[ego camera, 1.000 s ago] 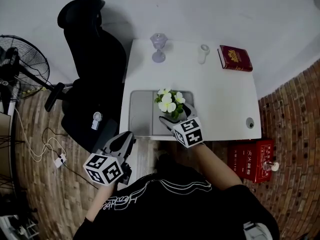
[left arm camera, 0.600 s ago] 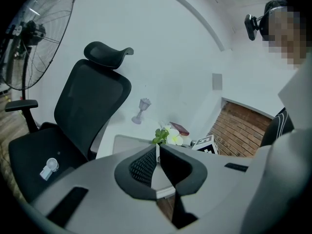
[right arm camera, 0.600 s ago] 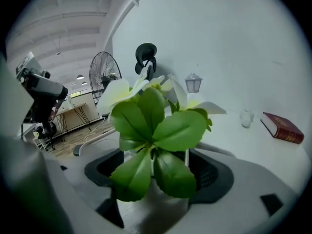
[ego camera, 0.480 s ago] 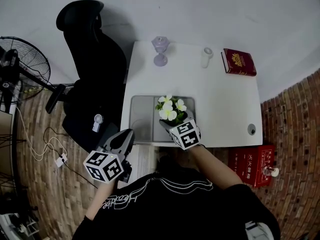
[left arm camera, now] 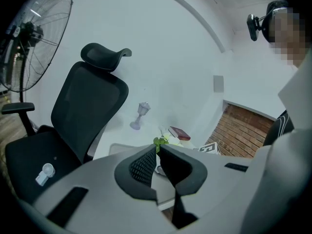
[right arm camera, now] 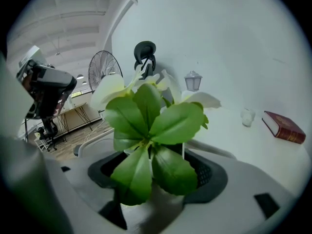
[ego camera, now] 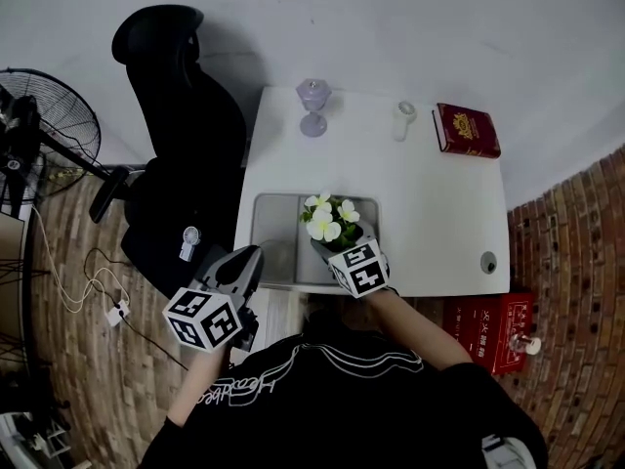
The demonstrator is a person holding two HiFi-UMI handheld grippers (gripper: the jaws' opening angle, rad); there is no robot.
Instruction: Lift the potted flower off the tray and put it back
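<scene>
On the white table [ego camera: 439,193] a grey tray [ego camera: 278,233] is laid, and the potted flower [ego camera: 330,221] is stood on its right part. The pot is flanked by the closing jaws of the right gripper [ego camera: 344,245], apparently not yet pinched. The jaws of the left gripper [left arm camera: 158,147] are pressed together, empty. A light, top-heavy load is judged, so the rigid pot should be gripped, not the soft leaves.

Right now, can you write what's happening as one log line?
right gripper: jaws closing round potted flower | potted flower: on tray | left gripper: shut, empty
</scene>
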